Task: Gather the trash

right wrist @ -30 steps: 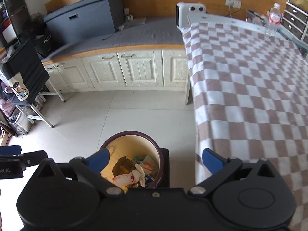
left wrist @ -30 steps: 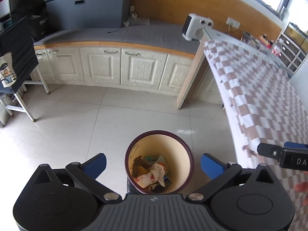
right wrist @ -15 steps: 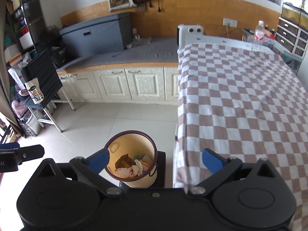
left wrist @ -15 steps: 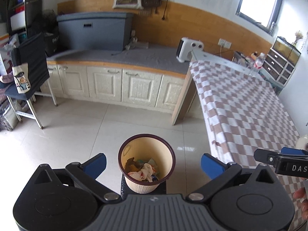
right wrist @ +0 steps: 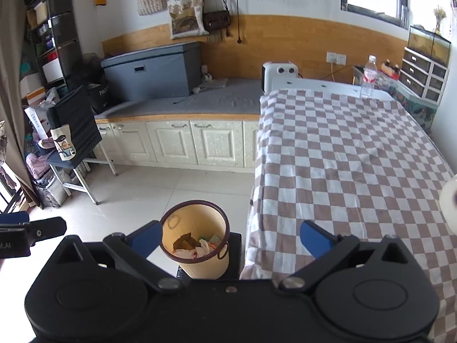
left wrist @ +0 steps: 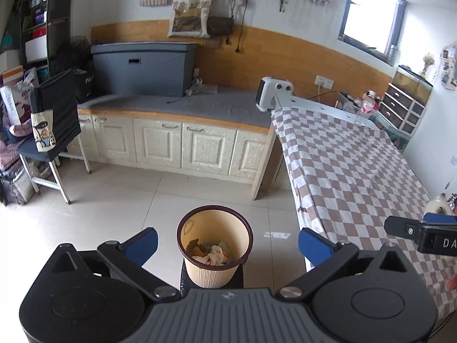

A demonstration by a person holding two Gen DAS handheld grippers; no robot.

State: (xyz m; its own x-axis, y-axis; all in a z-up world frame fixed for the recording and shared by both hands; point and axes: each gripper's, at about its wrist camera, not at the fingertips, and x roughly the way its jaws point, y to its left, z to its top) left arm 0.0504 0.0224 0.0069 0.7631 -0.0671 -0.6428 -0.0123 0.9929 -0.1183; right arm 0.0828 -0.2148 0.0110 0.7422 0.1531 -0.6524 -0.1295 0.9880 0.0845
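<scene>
A beige trash bin with a dark rim (left wrist: 214,253) stands on a small black stand on the floor, next to the table. It holds crumpled paper and wrappers (left wrist: 212,254). The bin also shows in the right wrist view (right wrist: 197,243). My left gripper (left wrist: 227,243) is open and empty, high above the bin. My right gripper (right wrist: 230,238) is open and empty, above the bin and the table's near corner. The right gripper shows in the left wrist view (left wrist: 422,230), and the left gripper in the right wrist view (right wrist: 28,233).
A table with a brown checked cloth (right wrist: 342,154) fills the right side; a water bottle (right wrist: 368,77) stands at its far end. White cabinets with a grey counter (left wrist: 182,140), a grey box (left wrist: 142,67), a heater (left wrist: 274,93) and a stool (left wrist: 51,143) lie beyond.
Both grippers have risen and tilted up from the bin, so it looks smaller and more of the room and wall shows. Both stay open.
</scene>
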